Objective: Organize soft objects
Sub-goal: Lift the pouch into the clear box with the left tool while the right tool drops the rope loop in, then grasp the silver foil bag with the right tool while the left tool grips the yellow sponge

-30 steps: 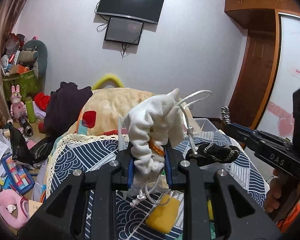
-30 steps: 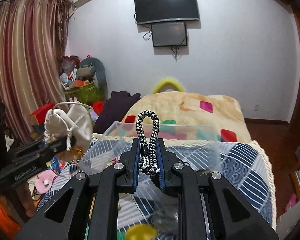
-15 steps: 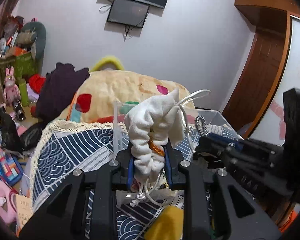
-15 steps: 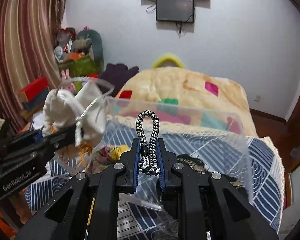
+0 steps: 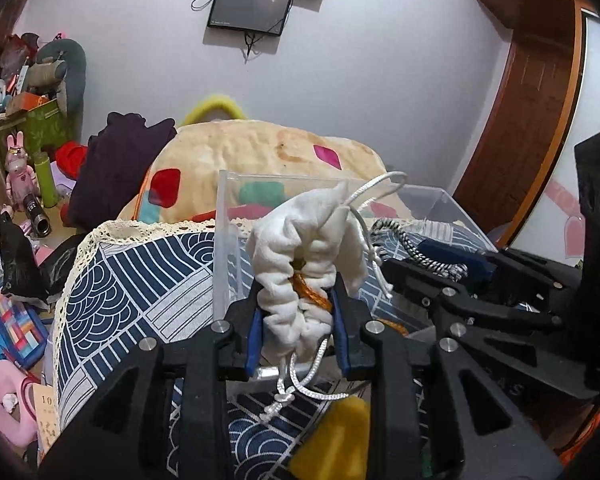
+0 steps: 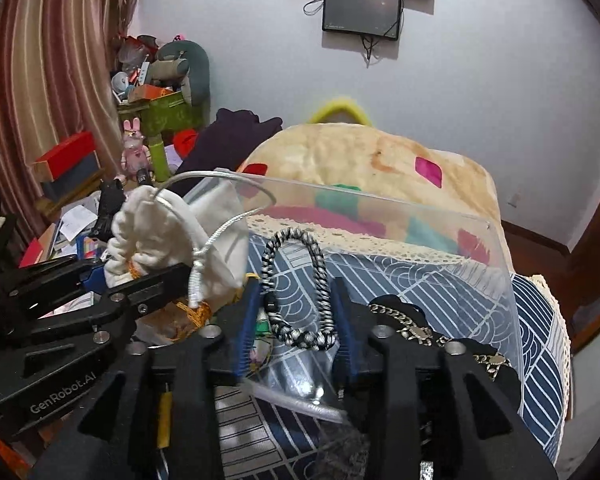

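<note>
My left gripper (image 5: 298, 312) is shut on a white drawstring pouch (image 5: 308, 248) and holds it over the near left corner of a clear plastic box (image 5: 228, 240). The pouch also shows in the right wrist view (image 6: 172, 232). My right gripper (image 6: 294, 312) has parted its jaws; a black-and-white braided cord loop (image 6: 296, 280) still hangs between them above the box (image 6: 496, 280). The cord also shows in the left wrist view (image 5: 412, 248). A black item with a gold chain (image 6: 412, 328) lies in the box.
The box stands on a blue-and-white patterned cloth (image 5: 140, 280) over a bed with a beige blanket (image 5: 260, 152). A yellow soft piece (image 5: 332, 440) lies near the front. Clutter, a dark garment (image 5: 116, 168) and toys fill the left side.
Both grippers have tilted down over the box. The right gripper's jaws have widened around the braided cord. The left gripper still holds the pouch.
</note>
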A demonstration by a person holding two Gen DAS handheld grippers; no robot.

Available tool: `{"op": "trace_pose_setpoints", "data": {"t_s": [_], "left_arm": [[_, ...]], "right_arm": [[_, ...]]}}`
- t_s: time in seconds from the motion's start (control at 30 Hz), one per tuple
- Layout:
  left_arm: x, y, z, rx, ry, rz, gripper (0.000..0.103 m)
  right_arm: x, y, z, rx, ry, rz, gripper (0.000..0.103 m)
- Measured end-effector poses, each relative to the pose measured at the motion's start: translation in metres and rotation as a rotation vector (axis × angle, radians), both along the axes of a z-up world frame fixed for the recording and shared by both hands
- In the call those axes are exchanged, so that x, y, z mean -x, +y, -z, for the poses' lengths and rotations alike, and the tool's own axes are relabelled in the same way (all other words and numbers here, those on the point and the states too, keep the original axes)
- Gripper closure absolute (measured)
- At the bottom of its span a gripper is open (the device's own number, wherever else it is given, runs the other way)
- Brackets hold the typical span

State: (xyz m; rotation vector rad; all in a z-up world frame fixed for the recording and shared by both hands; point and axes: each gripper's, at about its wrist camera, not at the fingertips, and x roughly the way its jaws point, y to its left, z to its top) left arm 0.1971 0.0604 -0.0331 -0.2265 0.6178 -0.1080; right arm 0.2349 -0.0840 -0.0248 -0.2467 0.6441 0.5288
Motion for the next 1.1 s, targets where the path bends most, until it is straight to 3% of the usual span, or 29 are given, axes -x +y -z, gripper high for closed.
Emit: {"op": "trace_pose_setpoints", "data": {"t_s": [0.13,0.27,0.43,0.7,0.87,1.1], "left_arm": [[0.009,0.001,-0.006,-0.015,-0.017,-0.002,0.065],[0.023,0.003,-0.019,-0.013,-0.061,-0.009,0.054],[0.042,0.002,-0.039,-0.043,-0.118,-0.007,0.052],[0.077,-0.006,-0.062,-0.077,-0.199,0.005,0.036],[0.091,-0.012,-0.056,-0.086,-0.201,0.012,0.029],[0.092,-0.016,-0.024,-0.095,-0.116,0.018,0.028]], "right_arm": [[0.008,-0.005,-0.007,-0.004,-0.038,0.003,0.055],[0.014,-0.017,-0.018,-0.046,-0.060,-0.001,0.041],[0.027,-0.029,-0.033,-0.080,-0.102,-0.002,0.040],[0.052,-0.052,-0.051,-0.138,-0.162,-0.002,0.035],[0.065,-0.068,-0.043,-0.124,-0.180,0.029,0.035],[0.072,-0.085,-0.021,-0.107,-0.142,0.079,0.035]]}}
